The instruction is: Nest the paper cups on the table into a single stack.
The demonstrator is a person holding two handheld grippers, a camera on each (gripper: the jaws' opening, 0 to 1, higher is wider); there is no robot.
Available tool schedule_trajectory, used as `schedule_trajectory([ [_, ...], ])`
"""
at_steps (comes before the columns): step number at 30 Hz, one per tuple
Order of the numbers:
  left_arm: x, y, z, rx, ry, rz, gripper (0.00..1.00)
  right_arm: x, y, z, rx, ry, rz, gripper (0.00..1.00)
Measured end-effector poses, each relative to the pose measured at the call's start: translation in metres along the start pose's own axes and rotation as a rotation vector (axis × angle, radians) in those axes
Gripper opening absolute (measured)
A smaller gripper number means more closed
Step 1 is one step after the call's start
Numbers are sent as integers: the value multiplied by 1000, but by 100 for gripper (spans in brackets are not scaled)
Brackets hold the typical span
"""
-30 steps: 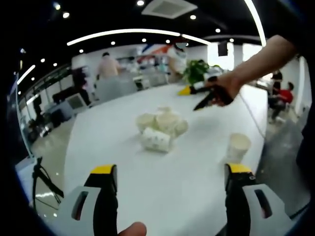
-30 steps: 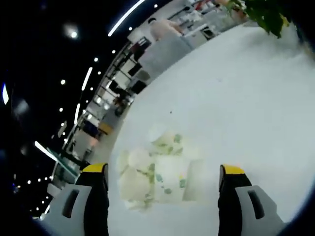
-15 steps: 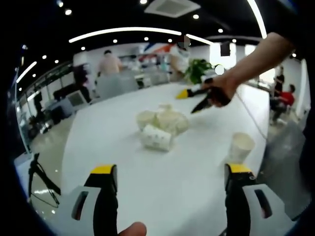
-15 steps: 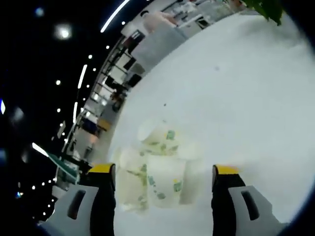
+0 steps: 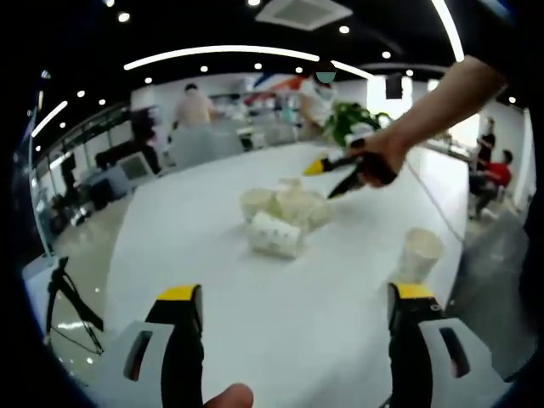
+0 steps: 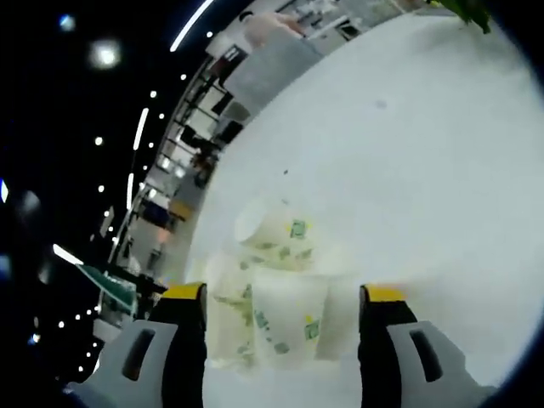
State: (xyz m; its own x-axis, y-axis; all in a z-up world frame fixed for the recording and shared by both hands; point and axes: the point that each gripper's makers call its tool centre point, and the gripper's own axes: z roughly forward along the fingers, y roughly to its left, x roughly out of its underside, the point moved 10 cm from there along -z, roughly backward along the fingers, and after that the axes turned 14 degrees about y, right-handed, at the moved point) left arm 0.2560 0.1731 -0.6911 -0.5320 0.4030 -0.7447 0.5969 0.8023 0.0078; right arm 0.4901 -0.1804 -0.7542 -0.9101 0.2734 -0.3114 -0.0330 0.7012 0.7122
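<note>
Left gripper view takes in a long white worktop (image 5: 187, 255) running away into an open office, with people standing at the far end and a green plant (image 5: 353, 119) beyond. Near the middle of the worktop sits a huddle of paper cups (image 5: 285, 212), several upright and touching, and one printed cup (image 5: 274, 235) lying on its side at the front of the group. A lone cup (image 5: 420, 252) stands upright well apart from them, off to the right and nearer the edge.

The left tool (image 5: 293, 336) hangs back from all of it, jaws spread wide and empty, the cluster well ahead of it. The right tool (image 6: 280, 327) is much closer in: in the right gripper view its jaws stand wide apart with nothing between the pads yet, and one upright cup (image 6: 293, 310) sits just ahead, roughly centred in the gap, the rest of the huddle crowding behind and to its left. The left gripper view shows that right tool held in a hand (image 5: 378, 157) just past the cups.

These cups look feather-light and thin-walled, so I'd expect them to skid or topple at a nudge and crease under a hard pinch. A gentle hold across the upper wall, just under the rolled rim where the paper is stiffest, seems the safest place to take one.
</note>
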Motion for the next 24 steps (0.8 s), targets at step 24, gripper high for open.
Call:
schedule_trajectory([
  [24, 14, -2, -1, -5, 14, -31, 89, -2, -2, 19, 17, 45, 13, 54],
])
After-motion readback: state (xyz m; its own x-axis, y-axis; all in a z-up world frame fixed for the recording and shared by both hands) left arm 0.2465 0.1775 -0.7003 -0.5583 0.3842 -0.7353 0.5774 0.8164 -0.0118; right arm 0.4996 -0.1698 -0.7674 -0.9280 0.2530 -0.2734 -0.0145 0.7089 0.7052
